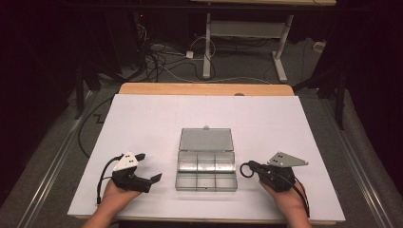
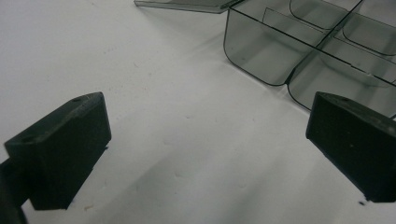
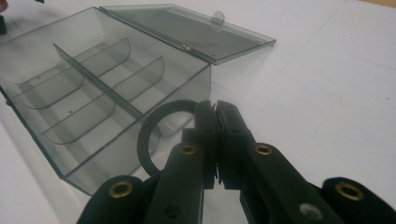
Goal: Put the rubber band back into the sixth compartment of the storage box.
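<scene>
While your hands sit at the near edge of the white tabletop (image 1: pixel 142 118), your right hand-held gripper (image 1: pixel 252 168) has its jaws pressed together on a black ring (image 1: pixel 245 169), pinched at its rim and held just right of the box. In the right gripper view the ring (image 3: pixel 156 135) stands on edge against the box's clear near wall; whether it touches, can't tell. Your left hand-held gripper (image 1: pixel 147 168) rests low on the tabletop with jaws wide apart, nothing between them, pointed at the box's left corner.

Between the two, the clear compartment box (image 1: pixel 206 172) lies open, six compartments, all looking empty. Its lid (image 1: pixel 206 139) is swung flat onto the tabletop on the far side.

Step in hand, as I read it: ring grasped, not yet placed. Likely next: lift it over the wall, center it above one compartment, then release. Left could steady the box if it slides. Beyond the tabletop, floor cables (image 1: pixel 161 61) and a desk frame (image 1: pixel 247 42).
</scene>
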`<state>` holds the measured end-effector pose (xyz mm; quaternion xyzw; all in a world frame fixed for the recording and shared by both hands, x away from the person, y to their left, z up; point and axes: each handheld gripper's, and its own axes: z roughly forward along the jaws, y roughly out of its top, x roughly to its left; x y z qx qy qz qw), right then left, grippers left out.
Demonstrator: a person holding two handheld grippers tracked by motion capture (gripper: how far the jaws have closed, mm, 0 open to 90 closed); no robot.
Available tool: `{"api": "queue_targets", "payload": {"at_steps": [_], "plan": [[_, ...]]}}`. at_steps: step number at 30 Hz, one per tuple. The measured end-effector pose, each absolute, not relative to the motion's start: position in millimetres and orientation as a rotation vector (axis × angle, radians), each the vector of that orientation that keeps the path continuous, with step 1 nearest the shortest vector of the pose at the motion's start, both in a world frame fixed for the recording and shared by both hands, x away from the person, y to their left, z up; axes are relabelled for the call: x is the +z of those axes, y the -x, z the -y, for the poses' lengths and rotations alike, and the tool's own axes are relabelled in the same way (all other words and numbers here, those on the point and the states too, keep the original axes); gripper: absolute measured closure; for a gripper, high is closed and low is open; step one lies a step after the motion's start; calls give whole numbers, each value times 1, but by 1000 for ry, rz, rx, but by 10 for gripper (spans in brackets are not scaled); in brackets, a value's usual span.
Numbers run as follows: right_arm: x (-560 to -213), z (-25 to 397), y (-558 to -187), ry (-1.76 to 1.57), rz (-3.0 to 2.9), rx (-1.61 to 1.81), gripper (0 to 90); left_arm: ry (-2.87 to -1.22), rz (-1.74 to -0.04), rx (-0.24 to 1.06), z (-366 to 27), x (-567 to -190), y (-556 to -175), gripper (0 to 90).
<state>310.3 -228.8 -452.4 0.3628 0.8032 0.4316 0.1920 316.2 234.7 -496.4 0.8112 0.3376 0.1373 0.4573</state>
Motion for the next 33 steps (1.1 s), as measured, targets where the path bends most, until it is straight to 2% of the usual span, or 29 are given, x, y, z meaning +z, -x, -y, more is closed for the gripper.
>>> {"api": "queue_targets", "payload": {"at_steps": [19, 33], "plan": [[-439, 189, -312, -859, -2310, 1276, 895, -1999, -835, 355, -234, -497, -315, 0], [-446, 165, -311, -795, -2379, 1280, 895, -1992, -835, 356, -235, -497, -315, 0]]}}
